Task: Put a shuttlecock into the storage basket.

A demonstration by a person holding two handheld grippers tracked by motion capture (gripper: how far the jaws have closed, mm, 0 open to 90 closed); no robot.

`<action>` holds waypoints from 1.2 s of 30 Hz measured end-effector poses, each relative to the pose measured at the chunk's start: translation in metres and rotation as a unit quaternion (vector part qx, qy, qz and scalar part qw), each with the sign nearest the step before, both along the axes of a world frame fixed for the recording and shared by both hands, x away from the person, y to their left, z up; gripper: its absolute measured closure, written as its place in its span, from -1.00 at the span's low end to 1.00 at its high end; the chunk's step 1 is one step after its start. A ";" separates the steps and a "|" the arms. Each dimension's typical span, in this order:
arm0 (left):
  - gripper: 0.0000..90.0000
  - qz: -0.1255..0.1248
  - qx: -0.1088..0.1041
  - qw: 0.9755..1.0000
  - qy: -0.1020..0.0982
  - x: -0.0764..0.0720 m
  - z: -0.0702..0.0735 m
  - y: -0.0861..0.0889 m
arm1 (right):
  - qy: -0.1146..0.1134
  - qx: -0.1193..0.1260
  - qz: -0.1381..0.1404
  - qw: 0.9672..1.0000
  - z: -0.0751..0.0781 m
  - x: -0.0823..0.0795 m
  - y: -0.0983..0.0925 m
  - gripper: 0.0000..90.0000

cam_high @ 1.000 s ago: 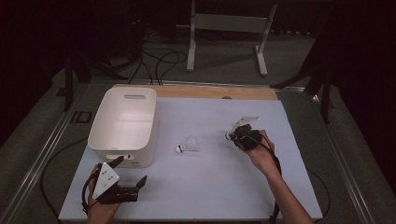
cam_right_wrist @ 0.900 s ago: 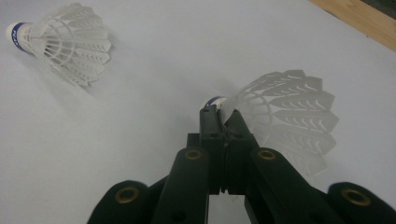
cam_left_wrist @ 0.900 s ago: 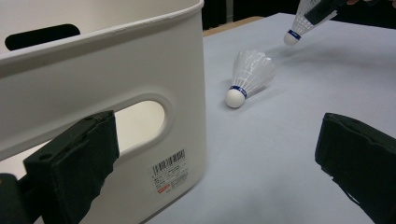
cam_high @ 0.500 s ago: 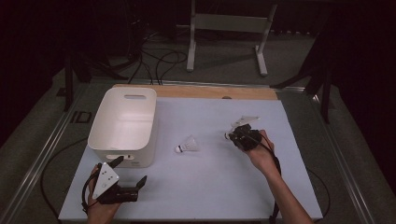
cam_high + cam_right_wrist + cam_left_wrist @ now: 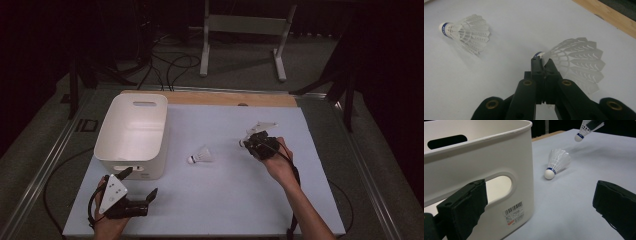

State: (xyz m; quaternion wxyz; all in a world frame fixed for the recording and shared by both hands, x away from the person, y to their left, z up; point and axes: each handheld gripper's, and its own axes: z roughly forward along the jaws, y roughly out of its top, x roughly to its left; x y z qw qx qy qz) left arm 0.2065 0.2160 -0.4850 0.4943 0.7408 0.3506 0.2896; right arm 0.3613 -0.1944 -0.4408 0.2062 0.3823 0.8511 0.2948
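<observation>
At seven o'clock on the table my left gripper [image 5: 142, 192] rests with its jaws wide apart, holding nothing, just below the white bin [image 5: 131, 134]. A shuttlecock [image 5: 200, 156] lies loose at the centre. At three o'clock my right gripper [image 5: 248, 143] has its jaws clamped on the skirt of a second shuttlecock [image 5: 576, 58], lifted off the mat. I judge the pickup done; next I must carry it toward nine o'clock, over the bin's rim, then release

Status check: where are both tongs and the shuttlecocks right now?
Right tongs shut on held shuttlecock. Left tongs open beside white bin. Second shuttlecock lies mid-table, path to bin unobstructed.
</observation>
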 end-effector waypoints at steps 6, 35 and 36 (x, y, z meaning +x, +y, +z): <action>-0.99 0.002 0.000 1.000 -0.001 0.000 0.000 0.001 | -0.004 0.001 0.002 1.000 0.004 0.001 0.002 0.98; -0.99 0.009 -0.004 1.000 -0.007 0.000 0.001 0.003 | -0.014 0.014 0.005 1.000 0.017 -0.001 0.010 0.98; -0.99 0.009 -0.004 1.000 -0.007 0.000 0.001 0.003 | -0.014 0.014 0.005 1.000 0.018 -0.001 0.010 0.98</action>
